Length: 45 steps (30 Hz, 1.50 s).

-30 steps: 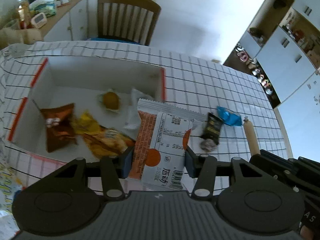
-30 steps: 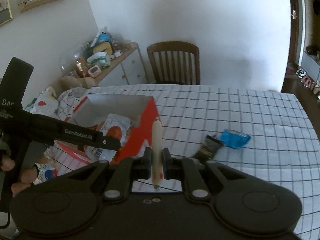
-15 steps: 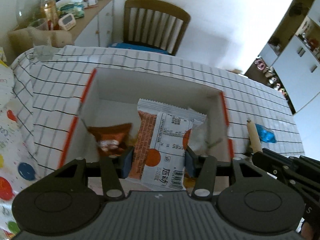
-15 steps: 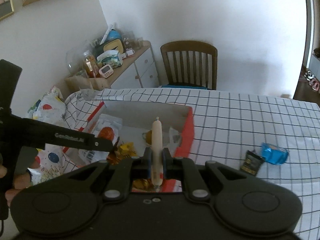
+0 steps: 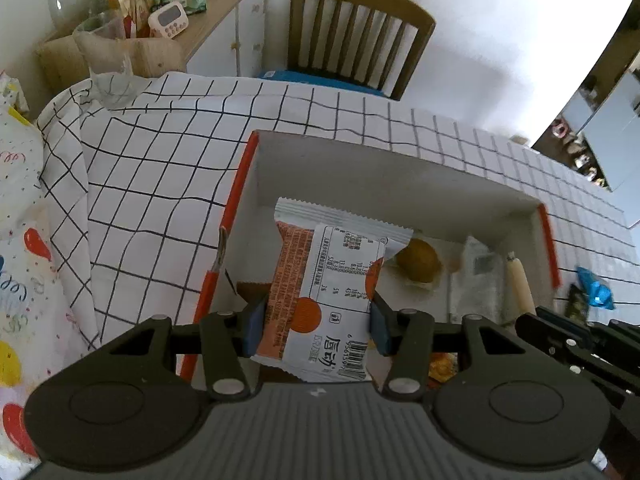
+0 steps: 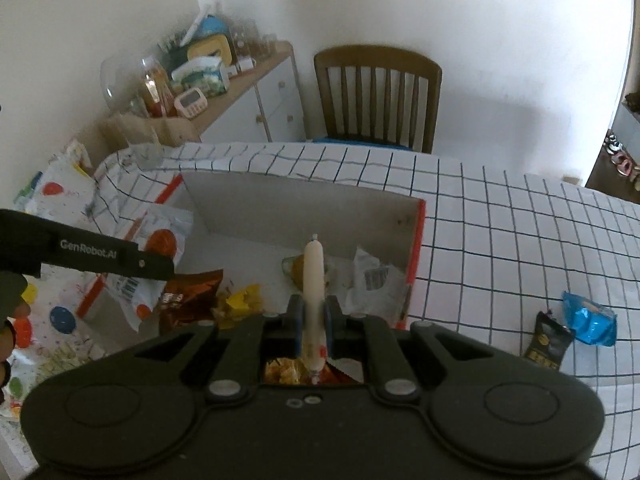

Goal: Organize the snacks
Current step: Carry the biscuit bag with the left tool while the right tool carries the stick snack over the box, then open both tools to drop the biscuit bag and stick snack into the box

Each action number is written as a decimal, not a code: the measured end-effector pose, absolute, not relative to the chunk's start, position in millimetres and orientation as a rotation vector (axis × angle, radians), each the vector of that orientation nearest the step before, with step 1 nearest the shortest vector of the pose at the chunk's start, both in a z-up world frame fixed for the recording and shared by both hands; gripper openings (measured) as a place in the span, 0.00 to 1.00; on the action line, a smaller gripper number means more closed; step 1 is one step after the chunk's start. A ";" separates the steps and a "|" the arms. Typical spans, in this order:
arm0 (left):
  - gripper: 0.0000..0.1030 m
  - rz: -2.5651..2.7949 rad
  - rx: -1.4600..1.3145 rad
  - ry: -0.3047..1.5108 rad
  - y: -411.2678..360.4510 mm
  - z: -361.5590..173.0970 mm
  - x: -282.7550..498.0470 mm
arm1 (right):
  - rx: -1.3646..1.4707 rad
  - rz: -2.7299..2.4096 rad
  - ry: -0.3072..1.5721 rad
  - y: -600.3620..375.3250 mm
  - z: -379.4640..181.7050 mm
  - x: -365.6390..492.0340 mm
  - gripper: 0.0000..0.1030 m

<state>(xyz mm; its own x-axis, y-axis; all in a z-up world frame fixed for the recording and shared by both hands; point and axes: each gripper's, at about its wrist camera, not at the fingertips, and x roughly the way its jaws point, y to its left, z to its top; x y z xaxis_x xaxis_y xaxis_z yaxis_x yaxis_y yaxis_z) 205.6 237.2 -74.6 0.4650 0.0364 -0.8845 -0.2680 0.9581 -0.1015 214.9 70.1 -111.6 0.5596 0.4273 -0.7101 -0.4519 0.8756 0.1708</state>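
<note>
The task is partly complete. The white box with red edges point(image 6: 416, 240) is sitting on the checked tabletop point(image 6: 500, 240) and is already holding several snacks: a brown foil packet point(image 6: 192, 292), a yellow crinkled wrapper point(image 6: 240, 300), a round golden pastry point(image 5: 418, 266) and a clear wrapped packet point(image 6: 374, 280). The left hand-held gripper point(image 5: 316, 322) is clamping an orange-and-white snack packet point(image 5: 332, 280) between its blue pads, holding it above the left part of the box interior; the packet is not yet resting inside. The right hand-held gripper point(image 6: 314, 330) is gripping a pale sausage stick point(image 6: 313, 280) upright over the near side of the box, also not yet deposited. Remaining work, as judged from this layout: both held items are awaiting release into the box, and two snacks are lying outside it on the tabletop, a blue packet point(image 6: 590, 318) and a dark packet point(image 6: 550, 344), touching or nearly touching each other, well apart from the box's right wall. The right wrist view is showing these two loose snacks clearly, plus the left tool body and the packet hanging from it; the left wrist view is showing them only at its right edge, partly cut off. The left wrist view is showing the printed label and barcode of the held packet, which the right view is not resolving.
</note>
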 end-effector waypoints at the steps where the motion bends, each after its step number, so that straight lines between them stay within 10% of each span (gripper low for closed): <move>1: 0.49 0.193 -0.229 1.075 237.9 -76.5 209.5 | -0.044 0.516 0.833 74.0 -114.8 217.5 0.09; 19: 0.49 0.156 -0.171 1.118 218.5 -109.5 243.1 | -0.146 0.498 0.920 101.0 -156.3 242.8 0.10; 45: 0.67 0.107 -0.147 1.025 182.1 -65.7 189.9 | -0.053 0.551 0.855 65.2 -116.0 204.6 0.39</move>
<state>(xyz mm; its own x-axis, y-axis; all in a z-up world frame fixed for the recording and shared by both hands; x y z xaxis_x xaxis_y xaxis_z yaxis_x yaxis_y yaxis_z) 189.9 182.1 -65.7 0.5156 0.0200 -0.8566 -0.1579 0.9848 -0.0720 204.6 65.2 -116.0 0.5256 0.4401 -0.7280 -0.4813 0.8595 0.1721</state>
